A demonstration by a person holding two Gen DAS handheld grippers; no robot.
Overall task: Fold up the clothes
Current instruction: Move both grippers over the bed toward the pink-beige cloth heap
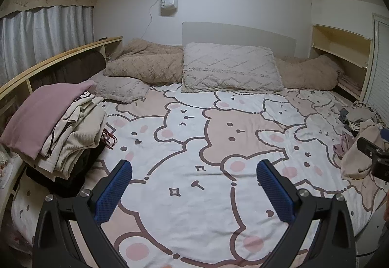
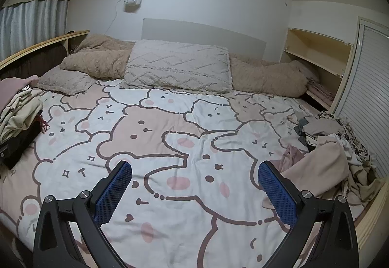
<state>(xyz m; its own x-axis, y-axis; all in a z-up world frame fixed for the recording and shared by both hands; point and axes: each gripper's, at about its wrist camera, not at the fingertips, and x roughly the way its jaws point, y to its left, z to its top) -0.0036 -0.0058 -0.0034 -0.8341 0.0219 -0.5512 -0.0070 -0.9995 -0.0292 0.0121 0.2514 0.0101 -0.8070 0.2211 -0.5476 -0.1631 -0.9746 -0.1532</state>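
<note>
Both tools spread wide above the bed, holding nothing.
The left tool (image 1: 194, 178) and right tool (image 2: 194, 178) hover over the bear-print sheet (image 2: 170, 136); folded stack (image 1: 56, 126) lies left, unfolded clothes (image 2: 325, 151) heaped right.

Pink bear-print sheet (image 1: 194, 207), beige pillow (image 1: 228, 68)

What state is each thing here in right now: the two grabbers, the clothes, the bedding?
Left hand-held gripper: open, empty, above the bed.
Right hand-held gripper: open, empty.
Stack of clothes: folded, piled at the bed's left edge.
Heap of clothes: unfolded, crumpled at the right edge.
Bedsheet: spread flat.
Blanket: bunched at the headboard.
</note>
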